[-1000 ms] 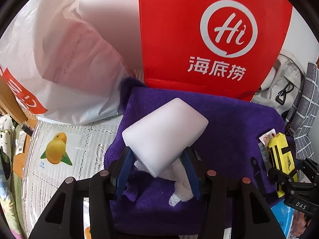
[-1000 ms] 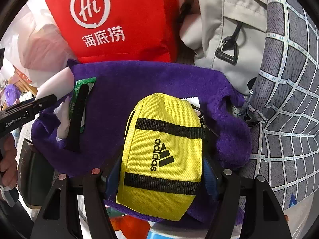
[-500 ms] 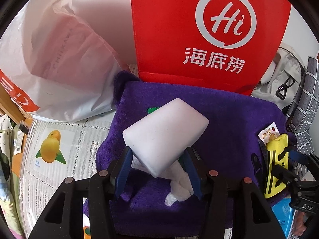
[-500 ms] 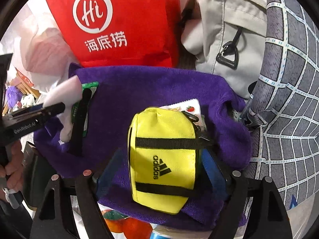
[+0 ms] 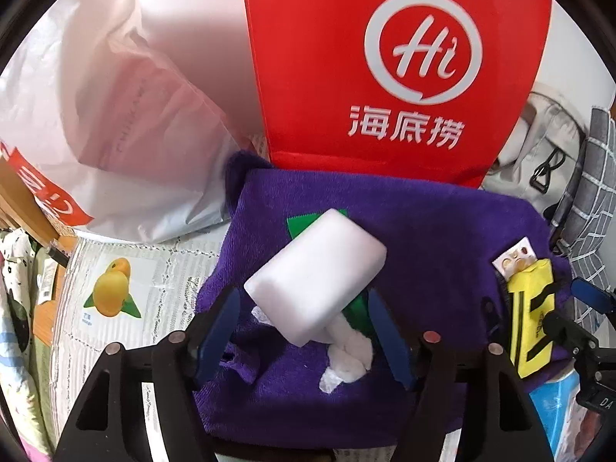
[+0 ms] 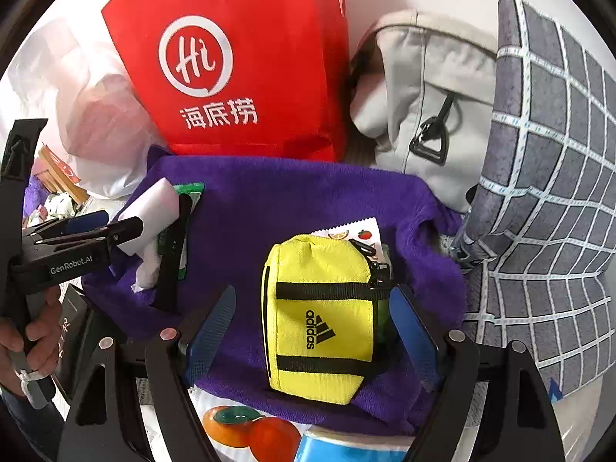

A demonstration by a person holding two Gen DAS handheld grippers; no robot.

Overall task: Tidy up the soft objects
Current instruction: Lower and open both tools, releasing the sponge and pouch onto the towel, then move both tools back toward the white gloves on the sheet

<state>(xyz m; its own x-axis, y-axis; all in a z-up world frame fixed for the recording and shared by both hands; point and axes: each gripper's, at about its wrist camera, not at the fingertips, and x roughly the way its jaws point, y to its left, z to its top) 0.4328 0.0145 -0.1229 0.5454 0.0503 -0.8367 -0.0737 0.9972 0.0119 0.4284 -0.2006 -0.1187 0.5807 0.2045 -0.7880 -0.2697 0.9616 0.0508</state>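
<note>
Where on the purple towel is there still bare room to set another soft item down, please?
The purple towel is bare in its middle, between the white tissue pack and the yellow pouch, up to the red bag. Both side edges are crowded.

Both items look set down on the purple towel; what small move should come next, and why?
Probably back the left hand-held gripper straight off the white tissue pack: its jaws are opening and the pack lies on the purple towel. The right hand-held gripper already stands open around the yellow pouch.
</note>
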